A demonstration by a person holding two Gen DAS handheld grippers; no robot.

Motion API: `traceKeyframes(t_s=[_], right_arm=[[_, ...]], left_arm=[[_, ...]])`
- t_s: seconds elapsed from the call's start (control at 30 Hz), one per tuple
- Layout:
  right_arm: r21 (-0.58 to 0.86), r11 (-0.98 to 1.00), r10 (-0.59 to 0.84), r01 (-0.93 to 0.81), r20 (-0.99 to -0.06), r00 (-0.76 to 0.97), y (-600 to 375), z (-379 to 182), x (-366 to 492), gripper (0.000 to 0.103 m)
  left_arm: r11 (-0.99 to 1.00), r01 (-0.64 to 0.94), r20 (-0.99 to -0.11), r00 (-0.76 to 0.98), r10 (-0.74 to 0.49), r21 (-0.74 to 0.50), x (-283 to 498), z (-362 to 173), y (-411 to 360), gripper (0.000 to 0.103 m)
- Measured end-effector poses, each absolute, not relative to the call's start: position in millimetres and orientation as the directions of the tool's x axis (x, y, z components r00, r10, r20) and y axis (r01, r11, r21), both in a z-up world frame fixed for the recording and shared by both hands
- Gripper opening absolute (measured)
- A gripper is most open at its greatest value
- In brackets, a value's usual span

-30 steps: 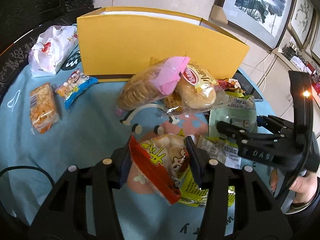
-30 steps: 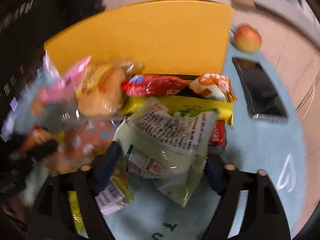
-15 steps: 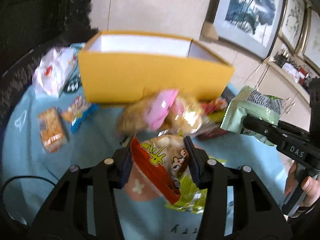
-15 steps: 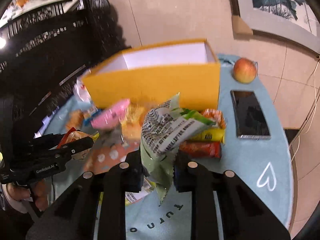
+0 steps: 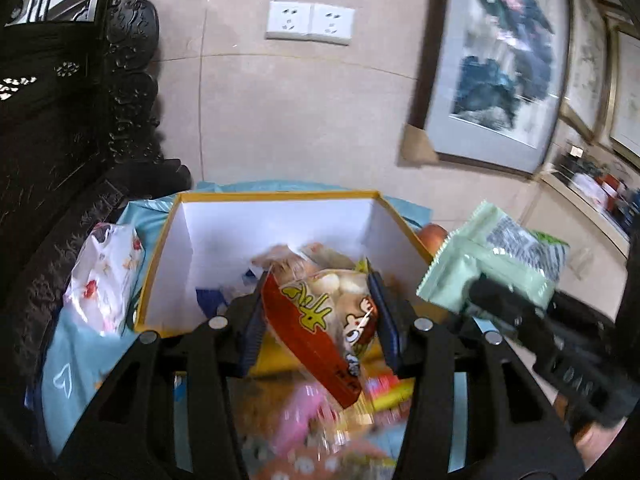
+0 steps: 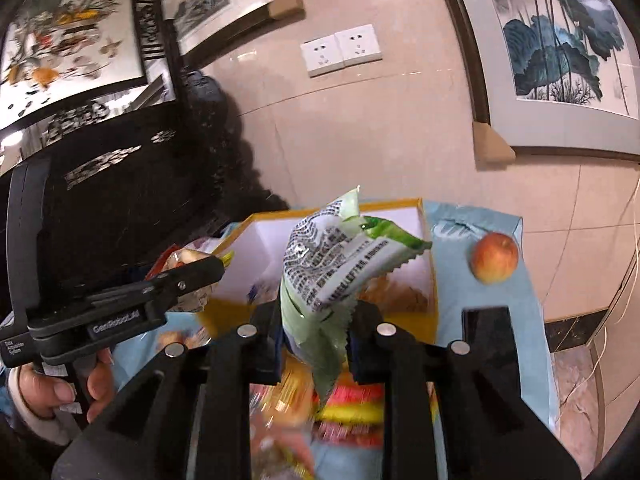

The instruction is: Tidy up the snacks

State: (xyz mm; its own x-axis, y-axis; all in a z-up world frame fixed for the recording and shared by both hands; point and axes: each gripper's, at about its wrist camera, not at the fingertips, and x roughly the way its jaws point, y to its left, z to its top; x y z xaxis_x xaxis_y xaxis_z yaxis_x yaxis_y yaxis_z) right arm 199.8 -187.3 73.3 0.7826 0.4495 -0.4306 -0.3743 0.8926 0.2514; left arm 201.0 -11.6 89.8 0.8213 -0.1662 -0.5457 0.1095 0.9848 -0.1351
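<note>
Red-edged and crinkly, the snack packet (image 5: pixel 320 320) is hanging pinched between the jaws of the left gripper (image 5: pixel 320 320), raised just in front of the near wall of the yellow box (image 5: pixel 160 256) so it can be carried over the rim and let go inside. Beside it, the right gripper (image 6: pixel 314 328) is clamping a pale green packet (image 6: pixel 332 264) by its lower half, its free end flopping toward the same box; held high like that, it is clearing the pile below. Both packets are being brought up together, which I judge to be a paired drop into the box.

Inside the white-lined box a few wrapped snacks (image 5: pixel 316 256) are already lying against the near side, so the sorting looks partly done. Under the grippers more packets (image 6: pixel 348 404) are waiting on the blue cloth (image 5: pixel 64 364) that is covering the bench, blurred by motion. A white flowered bag (image 5: pixel 106 276) is sitting outside the box on its left, touching or nearly touching the wall. An apple (image 6: pixel 494 257) and a dark phone (image 6: pixel 486 324) are lying to the box's right, well out of the way.
</note>
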Motion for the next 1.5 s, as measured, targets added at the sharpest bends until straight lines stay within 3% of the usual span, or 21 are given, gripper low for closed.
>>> traceKeyframes(t_s=[0.17,0.2,0.23,0.27,0.3,0.33,0.37,0.43,0.67,0.8,1.17,1.5], right_arm=[[0.27,0.901,0.431,-0.339,-0.473,0.768,-174.9,57.9,248.2,0.025],[0.283,0.9,0.432,-0.331,-0.486,0.76,-173.8,54.2,257.9,0.028],[0.291,0.903,0.425,-0.316,-0.506,0.751,-171.9,50.2,265.7,0.037],[0.301,0.907,0.417,-0.295,-0.536,0.734,-170.0,45.7,274.4,0.048],[0.312,0.913,0.402,-0.263,-0.572,0.715,-170.1,41.0,282.8,0.068],[0.34,0.914,0.391,-0.223,-0.584,0.711,-174.7,36.9,287.1,0.068],[0.369,0.904,0.403,-0.217,-0.563,0.722,-179.9,35.7,284.9,0.068],[0.397,0.886,0.43,-0.241,-0.508,0.746,-189.1,36.6,273.1,0.07],[0.375,0.893,0.421,-0.25,-0.495,0.76,-206.0,39.6,223.8,0.074],[0.291,0.925,0.365,-0.246,-0.49,0.792,-210.5,39.3,185.9,0.1],[0.298,0.93,0.353,-0.215,-0.559,0.75,-239.5,-7.5,110.5,0.102],[0.372,0.914,0.367,-0.16,-0.594,0.716,-257.4,-29.7,97.0,0.102]], left_arm=[[0.985,0.056,-0.607,0.781,-0.145,-0.163,254.2,65.8,-6.6,0.048],[0.986,0.049,-0.62,0.772,-0.139,-0.159,264.0,58.9,-6.3,0.049],[0.987,0.046,-0.633,0.762,-0.135,-0.155,272.1,53.0,-6.6,0.052],[0.988,0.036,-0.65,0.75,-0.127,-0.152,278.9,46.8,-6.7,0.055],[0.989,0.026,-0.663,0.739,-0.119,-0.149,282.5,42.5,-6.3,0.074],[0.991,-0.011,-0.678,0.73,-0.084,-0.136,284.4,39.3,-4.3,0.086],[0.99,-0.02,-0.673,0.735,-0.082,-0.142,281.8,38.8,-1.5,0.09],[0.987,0.003,-0.639,0.762,-0.107,-0.161,270.0,41.4,1.4,0.092],[0.985,0.01,-0.633,0.765,-0.12,-0.175,227.2,46.2,7.2,0.094],[0.991,0.067,-0.637,0.76,-0.127,-0.118,189.4,38.4,-4.4,0.097],[0.979,0.203,-0.731,0.669,-0.136,0.003,99.6,-33.5,-33.8,0.097],[0.966,0.257,-0.794,0.584,-0.168,-0.016,84.7,-76.5,-54.8,0.097]])
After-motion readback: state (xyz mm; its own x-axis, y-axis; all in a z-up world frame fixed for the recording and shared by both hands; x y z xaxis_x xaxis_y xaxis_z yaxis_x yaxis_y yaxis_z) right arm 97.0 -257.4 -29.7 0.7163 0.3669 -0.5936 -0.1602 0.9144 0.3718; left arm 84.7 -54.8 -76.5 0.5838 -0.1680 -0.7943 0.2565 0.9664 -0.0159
